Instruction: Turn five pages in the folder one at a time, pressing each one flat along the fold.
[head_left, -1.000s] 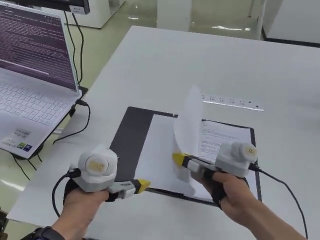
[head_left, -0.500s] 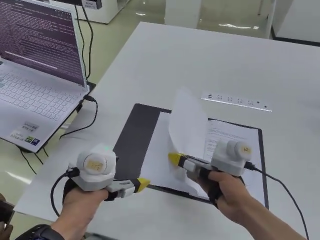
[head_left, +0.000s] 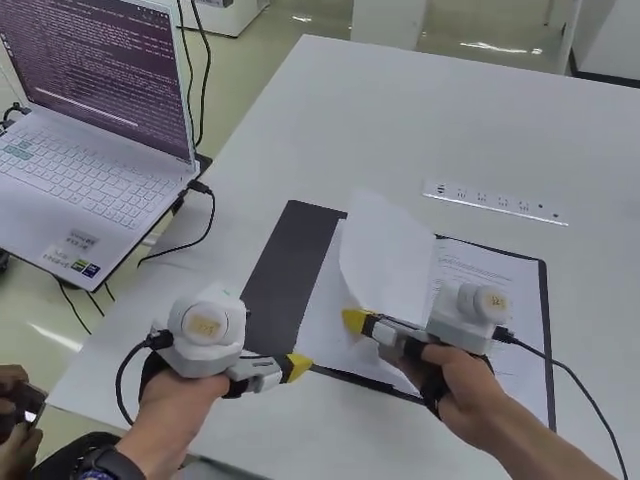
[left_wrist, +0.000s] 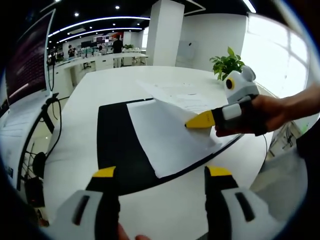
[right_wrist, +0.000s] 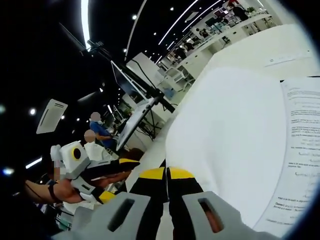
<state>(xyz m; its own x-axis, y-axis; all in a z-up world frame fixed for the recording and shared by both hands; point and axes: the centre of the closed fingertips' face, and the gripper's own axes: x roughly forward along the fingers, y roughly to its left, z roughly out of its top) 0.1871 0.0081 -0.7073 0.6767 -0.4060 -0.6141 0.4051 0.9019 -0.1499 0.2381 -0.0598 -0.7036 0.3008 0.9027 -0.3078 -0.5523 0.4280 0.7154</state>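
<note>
The right gripper (head_left: 356, 320) has its jaws closed flat on the bottom edge of a page (head_left: 388, 256), which stands curved above its fingertips, over the open folder (head_left: 283, 272). Held by that one edge, the sheet could buckle and crease away from the fold if swung over fast — or slip free. Whether a second sheet is caught too, I cannot tell. The left gripper (left_wrist: 161, 172), jaws wide and empty, hangs just short of the folder's near edge, apart from the page. The white table (head_left: 420, 110) looks smooth; a laptop (head_left: 95, 120) sits beyond the left fingers, a power strip (head_left: 495, 202) beyond the right.
</note>
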